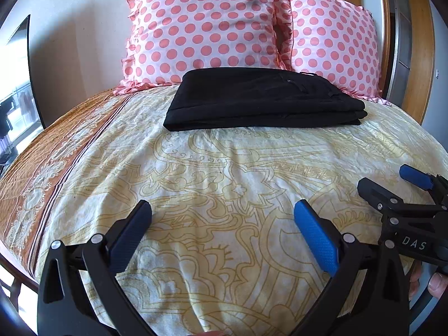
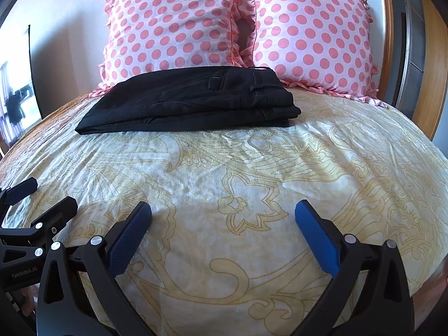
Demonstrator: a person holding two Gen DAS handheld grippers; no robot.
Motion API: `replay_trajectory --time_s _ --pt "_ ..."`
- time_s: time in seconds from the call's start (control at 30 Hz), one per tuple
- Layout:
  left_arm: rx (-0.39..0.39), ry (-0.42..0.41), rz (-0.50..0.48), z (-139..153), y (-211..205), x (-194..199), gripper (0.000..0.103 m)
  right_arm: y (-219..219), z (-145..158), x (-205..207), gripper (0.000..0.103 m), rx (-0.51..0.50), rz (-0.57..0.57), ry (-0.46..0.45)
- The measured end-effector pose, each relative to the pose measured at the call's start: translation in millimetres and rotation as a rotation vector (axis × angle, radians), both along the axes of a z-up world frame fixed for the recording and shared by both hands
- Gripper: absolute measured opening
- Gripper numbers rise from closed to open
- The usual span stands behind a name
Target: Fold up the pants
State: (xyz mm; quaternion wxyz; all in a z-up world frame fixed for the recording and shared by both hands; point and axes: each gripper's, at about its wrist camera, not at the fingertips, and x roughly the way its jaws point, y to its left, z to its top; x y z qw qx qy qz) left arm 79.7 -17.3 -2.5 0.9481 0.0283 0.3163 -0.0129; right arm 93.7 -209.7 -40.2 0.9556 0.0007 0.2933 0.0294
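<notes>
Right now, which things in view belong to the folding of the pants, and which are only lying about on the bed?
Part of the job:
black pants, already folded in a stack on the bedspread
left gripper, open, holding nothing
right gripper, open, holding nothing

Only lying about:
two pink polka-dot pillows behind the pants

matt black cloth pants point(image 1: 260, 98); pillows point(image 1: 207, 25) seemingly glossy satin.
</notes>
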Motion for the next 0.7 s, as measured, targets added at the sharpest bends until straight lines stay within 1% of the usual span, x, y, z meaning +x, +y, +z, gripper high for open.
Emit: replay_trajectory --time_s 0.37,0.53,0.7 --pt "-0.002 0.004 0.007 -0.4 0.2 1.4 0.101 1.3 0.1 -0.9 0.102 0.001 -0.002 -0.008" --pt "-0.002 -0.001 0.031 -1.1 -1.2 0.6 0.101 1.0 -0.2 -5.3 0.102 0.002 -0.016 -0.011" --pt "0.001 -0.014 0.050 -1.9 -2.7 0.1 0.101 1.2 -1.8 -11.0 0.102 0.001 -0.027 -0.034"
